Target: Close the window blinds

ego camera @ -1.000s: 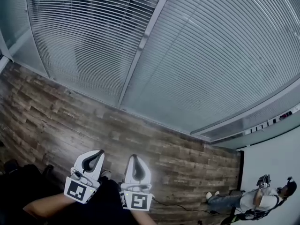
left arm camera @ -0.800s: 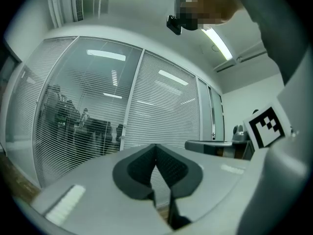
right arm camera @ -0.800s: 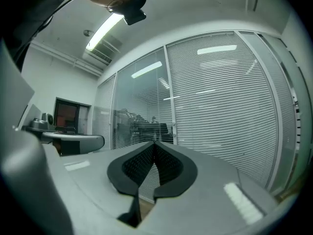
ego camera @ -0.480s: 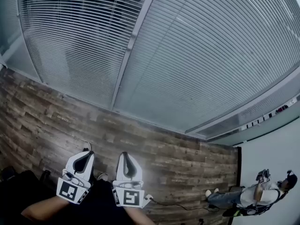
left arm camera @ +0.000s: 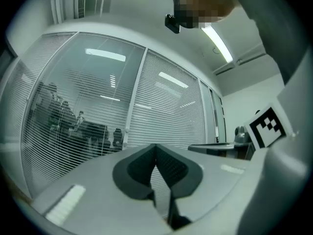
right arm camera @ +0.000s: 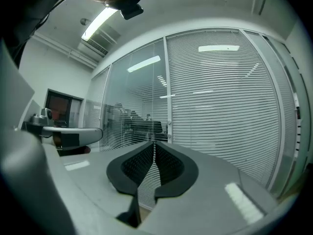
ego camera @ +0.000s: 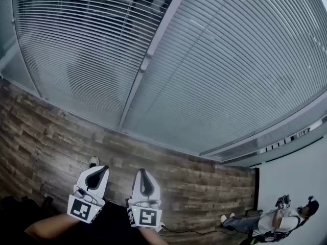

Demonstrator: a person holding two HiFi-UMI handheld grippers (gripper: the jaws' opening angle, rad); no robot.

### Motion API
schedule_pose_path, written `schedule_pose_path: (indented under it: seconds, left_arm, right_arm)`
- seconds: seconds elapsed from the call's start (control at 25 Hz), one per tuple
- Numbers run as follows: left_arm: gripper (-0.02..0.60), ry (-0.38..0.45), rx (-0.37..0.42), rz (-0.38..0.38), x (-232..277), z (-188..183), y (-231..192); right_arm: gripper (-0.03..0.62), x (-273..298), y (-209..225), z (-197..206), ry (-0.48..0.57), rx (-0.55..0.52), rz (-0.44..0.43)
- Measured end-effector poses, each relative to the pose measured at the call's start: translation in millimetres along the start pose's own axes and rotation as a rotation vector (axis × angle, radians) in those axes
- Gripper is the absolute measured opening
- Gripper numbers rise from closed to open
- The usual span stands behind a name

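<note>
1. Left gripper view: the left gripper (left arm camera: 156,147) has its fingers (left arm camera: 138,169) clenched tip to tip. Nothing is caught between them, and only slats show through the slit below the tips.
2. In the right gripper view it's the same story. The right gripper (right arm camera: 154,144) has its fingers (right arm camera: 172,166) pinched together and empty.
3. Out to the head view: both grippers sit near and low, side by side over the wooden floor (ego camera: 51,131). They are well apart from the window at the far side.
4. The left blind (ego camera: 87,50) has its slats tilted open, so people and chairs show through the glass. The right blind (ego camera: 230,70) reads as a shut, even sheet. The frame post (ego camera: 148,60) stands between the two.
5. So, by my reading, the left blind is the job, and it has not begun.
6. Here's the danger: I cannot make out a tilt wand or cord in any view.
   - If clenched fingers go in without one located, they could jab the thin slats and bend them.
   - The fingers must release before any grasp.
   - If they pinch a slat instead of the control, it would kink.
   - A turn the wrong way would leave the slats open.
7. A seated person (ego camera: 276,219) at the far right is well clear.
</note>
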State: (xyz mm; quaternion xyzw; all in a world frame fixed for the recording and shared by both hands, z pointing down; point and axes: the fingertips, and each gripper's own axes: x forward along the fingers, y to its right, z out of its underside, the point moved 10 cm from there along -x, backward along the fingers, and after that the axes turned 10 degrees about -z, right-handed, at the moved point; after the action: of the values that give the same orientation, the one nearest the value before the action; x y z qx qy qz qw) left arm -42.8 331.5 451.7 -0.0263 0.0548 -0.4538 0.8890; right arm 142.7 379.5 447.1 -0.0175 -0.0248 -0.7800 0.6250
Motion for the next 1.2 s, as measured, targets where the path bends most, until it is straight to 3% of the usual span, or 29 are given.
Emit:
schedule_pose_path:
  seconds: [0.12,0.32,0.48,0.72,1.08,1.2]
  left_arm:
    - [0.002,0.014,0.002,-0.009,32,-1,-21]
    - [0.002,-0.037,-0.024,-0.023,85,5,-63]
    - [0.002,-0.047,-0.024,0.03,128,-2,-96]
    - [0.002,-0.043,-0.091,0.063,171,-10,-158]
    - [0.002,-0.054,-0.051,0.09,218,-3,-160]
    - [0.002,-0.047,-0.063,0.071,228,-1,-163]
  right_arm:
    - [0.02,39,6,-2,-0.011,0.004,-0.008]
    - [0.032,114,17,-3,-0.063,0.035,-0.022]
    - [0.048,175,30,-17,-0.053,0.0,0.005]
    - [0.054,243,37,-22,-0.047,-0.066,0.07]
    - [0.13,316,86,-45,-0.1,-0.097,0.057]
    - [0.132,343,101,-51,-0.098,-0.153,0.083]
